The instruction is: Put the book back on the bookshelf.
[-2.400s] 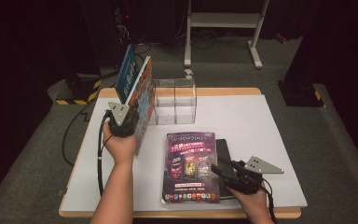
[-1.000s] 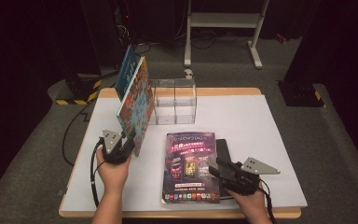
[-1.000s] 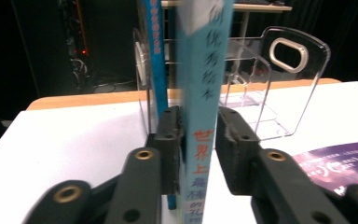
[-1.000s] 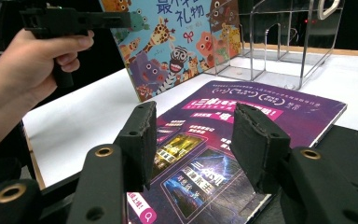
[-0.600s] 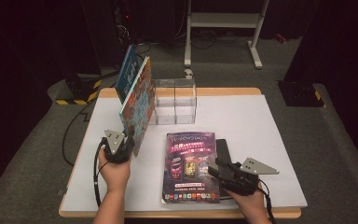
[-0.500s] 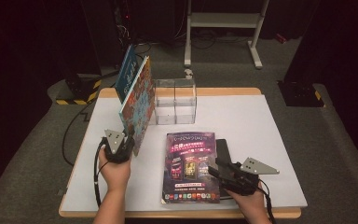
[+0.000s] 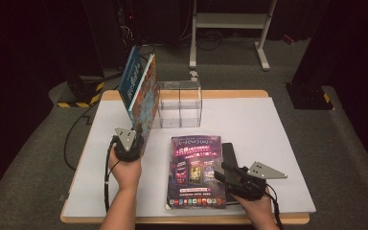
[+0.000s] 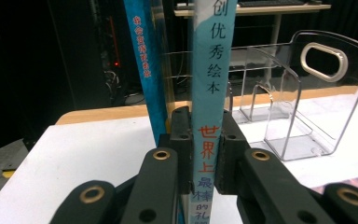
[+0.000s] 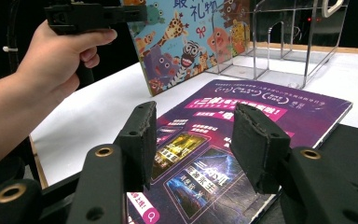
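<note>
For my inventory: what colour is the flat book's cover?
Dark purple with pink lettering, on the flat book; clearest in the right gripper view.

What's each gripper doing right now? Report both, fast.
Left gripper: shut on the picture book.
Right gripper: open, holding nothing, above the purple book.

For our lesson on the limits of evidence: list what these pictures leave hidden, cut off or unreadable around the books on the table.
- Left gripper view: the upright picture book's pale blue spine is cut off by the top edge and hidden low down behind the left tool.
- High view: the small print on the flat purple magazine is too small to read.
- High view: the flat black item is mostly covered by the magazine.
</note>
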Available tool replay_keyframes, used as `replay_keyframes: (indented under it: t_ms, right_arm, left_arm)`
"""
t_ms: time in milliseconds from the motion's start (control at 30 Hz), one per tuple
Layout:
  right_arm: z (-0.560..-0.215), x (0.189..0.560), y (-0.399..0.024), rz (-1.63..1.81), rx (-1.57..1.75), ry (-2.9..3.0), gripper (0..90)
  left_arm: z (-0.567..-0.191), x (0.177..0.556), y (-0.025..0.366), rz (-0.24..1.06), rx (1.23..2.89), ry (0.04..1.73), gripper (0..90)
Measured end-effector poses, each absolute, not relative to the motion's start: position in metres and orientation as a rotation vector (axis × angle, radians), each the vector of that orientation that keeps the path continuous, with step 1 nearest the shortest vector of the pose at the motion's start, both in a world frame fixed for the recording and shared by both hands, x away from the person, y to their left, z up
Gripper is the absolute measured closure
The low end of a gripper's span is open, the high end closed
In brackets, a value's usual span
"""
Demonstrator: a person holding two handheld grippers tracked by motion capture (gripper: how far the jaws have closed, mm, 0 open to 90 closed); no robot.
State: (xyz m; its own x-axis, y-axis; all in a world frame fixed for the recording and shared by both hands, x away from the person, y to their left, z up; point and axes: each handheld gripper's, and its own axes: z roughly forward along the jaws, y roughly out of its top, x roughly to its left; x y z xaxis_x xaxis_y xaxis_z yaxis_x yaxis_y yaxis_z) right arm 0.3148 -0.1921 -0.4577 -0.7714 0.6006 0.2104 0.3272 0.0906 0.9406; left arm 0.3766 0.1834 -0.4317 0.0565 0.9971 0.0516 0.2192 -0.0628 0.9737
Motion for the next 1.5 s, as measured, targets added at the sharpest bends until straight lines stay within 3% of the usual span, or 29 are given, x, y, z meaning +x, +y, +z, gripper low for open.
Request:
replay_keyframes:
  t_ms: [533, 800, 1500]
  right_arm:
    - [-0.459, 0.315, -0.191, 1.742, 0.93, 2.146, 49.7]
    - [-0.46, 0.315, -0.189, 1.727, 0.927, 2.152, 49.2]
    - [-0.464, 0.317, -0.189, 1.66, 0.912, 2.164, 45.9]
  left_arm:
    - [-0.433, 0.374, 0.193, 1.104, 1.383, 1.354, 76.7]
    - [-0.431, 0.37, 0.203, 1.067, 1.38, 1.331, 64.5]
    - [-0.454, 0.356, 0.226, 0.81, 1.494, 1.261, 40.7]
